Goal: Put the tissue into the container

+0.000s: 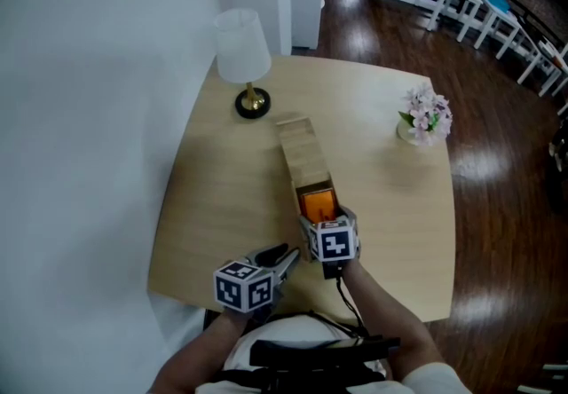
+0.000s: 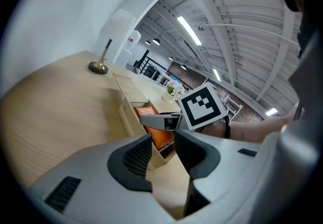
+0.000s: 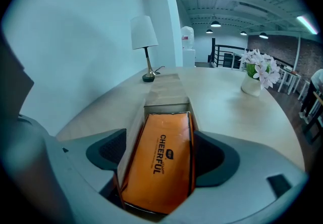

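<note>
The tissue is an orange plastic pack lying lengthwise in the open near end of a long pale wooden container in the middle of the table. My right gripper is at that open end. Its jaws stand either side of the pack and press its long edges, with the container's left wall close against the left jaw. The left gripper view also shows the pack under one of the right gripper's fingers. My left gripper hovers open and empty near the table's front edge, left of the container.
A white-shaded lamp stands at the table's back left, close behind the container's far end. A small vase of pink flowers sits at the right. A white wall runs along the left; dark wood floor surrounds the table.
</note>
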The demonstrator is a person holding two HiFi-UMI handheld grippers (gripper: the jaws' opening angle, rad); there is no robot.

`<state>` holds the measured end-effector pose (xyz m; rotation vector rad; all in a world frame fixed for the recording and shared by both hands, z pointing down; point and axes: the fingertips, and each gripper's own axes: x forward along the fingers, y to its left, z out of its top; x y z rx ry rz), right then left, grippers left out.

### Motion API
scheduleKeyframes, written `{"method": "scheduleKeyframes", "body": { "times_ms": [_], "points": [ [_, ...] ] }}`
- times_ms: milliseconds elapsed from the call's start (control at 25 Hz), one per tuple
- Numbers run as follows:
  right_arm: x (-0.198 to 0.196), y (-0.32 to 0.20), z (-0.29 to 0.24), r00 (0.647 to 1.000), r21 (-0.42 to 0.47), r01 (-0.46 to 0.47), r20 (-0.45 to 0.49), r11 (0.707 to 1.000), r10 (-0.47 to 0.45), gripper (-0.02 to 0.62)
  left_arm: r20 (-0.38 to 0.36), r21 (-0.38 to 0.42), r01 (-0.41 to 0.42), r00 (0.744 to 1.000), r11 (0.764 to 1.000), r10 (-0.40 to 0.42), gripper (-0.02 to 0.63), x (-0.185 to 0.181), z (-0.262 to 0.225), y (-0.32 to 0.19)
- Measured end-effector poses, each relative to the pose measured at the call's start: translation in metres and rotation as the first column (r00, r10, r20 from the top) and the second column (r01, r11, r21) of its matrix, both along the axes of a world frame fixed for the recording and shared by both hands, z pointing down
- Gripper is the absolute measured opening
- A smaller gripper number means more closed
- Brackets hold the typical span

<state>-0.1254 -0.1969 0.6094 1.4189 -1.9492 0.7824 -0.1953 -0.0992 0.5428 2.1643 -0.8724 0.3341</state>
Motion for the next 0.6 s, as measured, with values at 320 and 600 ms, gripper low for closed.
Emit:
{"method": "scheduleKeyframes", "body": {
  "times_ms": [320,600],
  "points": [
    [0.015,0.000,-0.023,0.999,0.048,0.015,0.034,0.999,-0.016,0.422,-0.015,0.020,0.018,1.000,1.000,-0.017,0.143,0.003,-0.009,-0.006],
    [0.035,0.006,-0.051,0.998,0.111,0.059,0.029,0.992,-0.063,0.420,-0.041,0.074,0.006,0.999,0.997,-0.003,0.132,0.028,-0.025,-0.010]
  ]
}}
